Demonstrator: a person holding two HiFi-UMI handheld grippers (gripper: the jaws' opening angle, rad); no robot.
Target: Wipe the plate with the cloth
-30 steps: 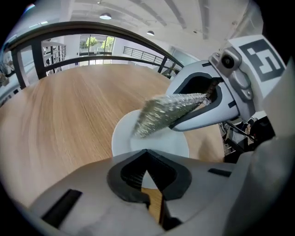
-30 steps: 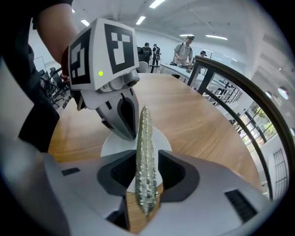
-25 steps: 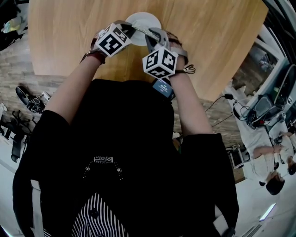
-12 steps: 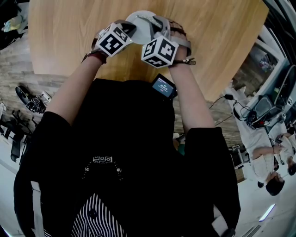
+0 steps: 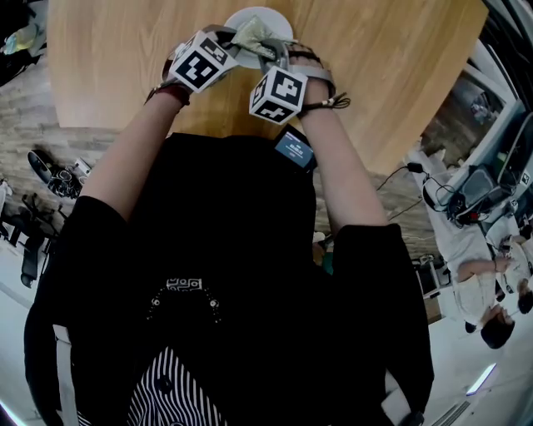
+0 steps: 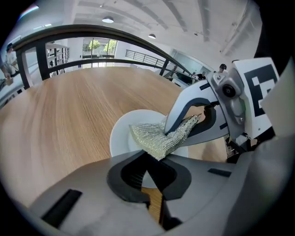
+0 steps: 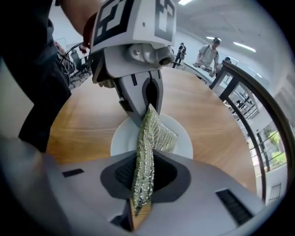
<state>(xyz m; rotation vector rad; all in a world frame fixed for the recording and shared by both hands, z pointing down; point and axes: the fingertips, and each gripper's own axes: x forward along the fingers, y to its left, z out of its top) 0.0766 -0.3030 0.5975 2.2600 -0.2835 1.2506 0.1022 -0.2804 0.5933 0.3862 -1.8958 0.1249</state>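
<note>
A: Counting plates and tables?
B: Logging one white plate, sitting on one wooden table.

A: Counting cloths?
B: Logging one glittery greenish cloth, hanging bunched over the middle of the plate. Not managing to read whether touching the dish or just clearing it.

A: Counting grippers?
B: Logging two, meeting over the plate, each carrying one marker cube; two cubes in total, sitting side by side in the head view.

A: Checking the right gripper?
B: Pinching the cloth: jaws pressing in on a vertical fold, cloth running up out of them toward the plate and ending just in front of the other gripper's tips.

A: Checking the left gripper?
B: Reading jaws drawn close, only a narrow slit remaining, with the near rim of the plate entering between them; noting as nipping the plate's edge. Also seeing the cloth's lower corner dangling just above those jaws, not between them.
</note>
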